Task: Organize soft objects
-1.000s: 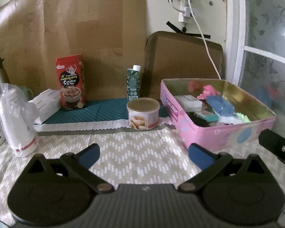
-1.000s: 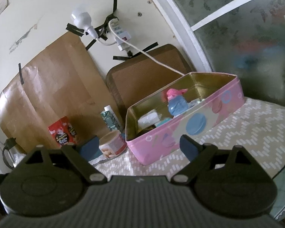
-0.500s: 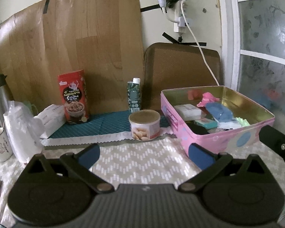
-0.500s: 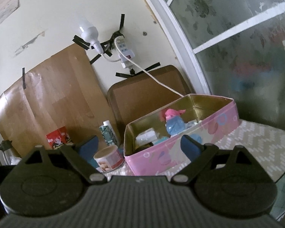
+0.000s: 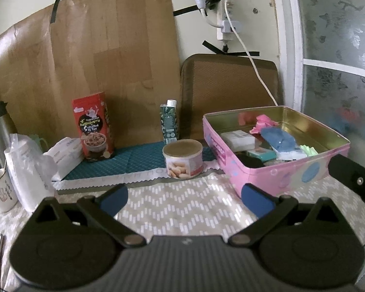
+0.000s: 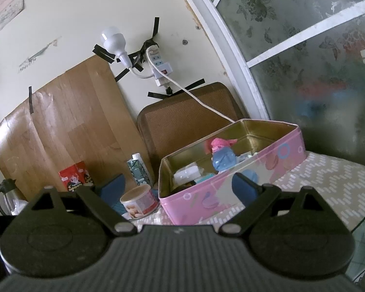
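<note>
The pink tin point(image 5: 283, 172), gold inside, sits on the chevron cloth point(image 5: 182, 209) holding a crumpled pink cloth point(image 5: 264, 123), blue pouch point(image 5: 277, 141) and white packet point(image 5: 237, 138). Left gripper point(image 5: 185, 198) and right gripper point(image 6: 178, 185) both gape, empty, hovering before it.

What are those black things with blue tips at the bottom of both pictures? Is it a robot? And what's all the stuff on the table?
No robot: a person holds a claw in each hand, and a camera on each looks along its two blue-tipped fingers. One picture is from the left claw, the other from the right claw. Both are open and hold nothing. On the table stands a pink tin with soft things inside, such as a blue cloth and a pink one. Beside it are a round can, a red box, a green carton and a cup.
</note>
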Action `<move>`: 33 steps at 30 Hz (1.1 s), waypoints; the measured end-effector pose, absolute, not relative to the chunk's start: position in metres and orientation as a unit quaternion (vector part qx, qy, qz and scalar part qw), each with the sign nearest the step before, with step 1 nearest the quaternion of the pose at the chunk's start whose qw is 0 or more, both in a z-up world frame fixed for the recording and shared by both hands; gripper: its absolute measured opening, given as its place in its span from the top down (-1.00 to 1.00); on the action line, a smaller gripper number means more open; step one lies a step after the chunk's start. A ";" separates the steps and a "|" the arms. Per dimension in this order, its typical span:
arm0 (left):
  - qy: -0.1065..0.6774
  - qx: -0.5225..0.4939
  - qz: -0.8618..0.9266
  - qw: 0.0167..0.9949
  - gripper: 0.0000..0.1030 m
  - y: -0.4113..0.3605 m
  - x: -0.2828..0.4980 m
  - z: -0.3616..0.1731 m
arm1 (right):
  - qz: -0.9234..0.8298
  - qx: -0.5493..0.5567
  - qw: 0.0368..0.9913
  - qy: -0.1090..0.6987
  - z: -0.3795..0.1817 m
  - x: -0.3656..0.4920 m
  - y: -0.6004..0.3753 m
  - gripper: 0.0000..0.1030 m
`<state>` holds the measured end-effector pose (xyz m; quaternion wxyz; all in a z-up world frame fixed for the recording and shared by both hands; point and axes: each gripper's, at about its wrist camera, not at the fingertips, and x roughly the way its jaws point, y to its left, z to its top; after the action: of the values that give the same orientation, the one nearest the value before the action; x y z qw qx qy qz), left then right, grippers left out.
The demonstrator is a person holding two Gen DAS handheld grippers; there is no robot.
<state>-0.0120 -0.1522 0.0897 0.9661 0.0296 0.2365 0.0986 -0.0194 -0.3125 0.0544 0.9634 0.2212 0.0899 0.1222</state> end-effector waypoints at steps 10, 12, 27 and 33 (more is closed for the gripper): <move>0.247 0.022 0.090 0.965 -1.00 -0.153 -0.011 0.090 | 0.123 0.222 0.963 0.088 0.054 -0.021 -0.313 -0.89; 0.248 0.020 0.090 0.964 -0.99 -0.153 -0.011 0.090 | 0.122 0.222 0.963 0.087 0.054 -0.021 -0.313 -0.89; 0.262 0.019 0.089 0.961 -1.00 -0.156 -0.008 0.087 | 0.119 0.225 0.963 0.089 0.054 -0.022 -0.313 -0.89; 0.264 0.024 0.088 0.960 -1.00 -0.158 -0.008 0.087 | 0.117 0.226 0.963 0.090 0.054 -0.022 -0.313 -0.89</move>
<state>-0.0081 -0.1582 0.0874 0.9602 0.0236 0.2641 0.0875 -0.0221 -0.3127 0.0540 0.9628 0.2263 0.0900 0.1170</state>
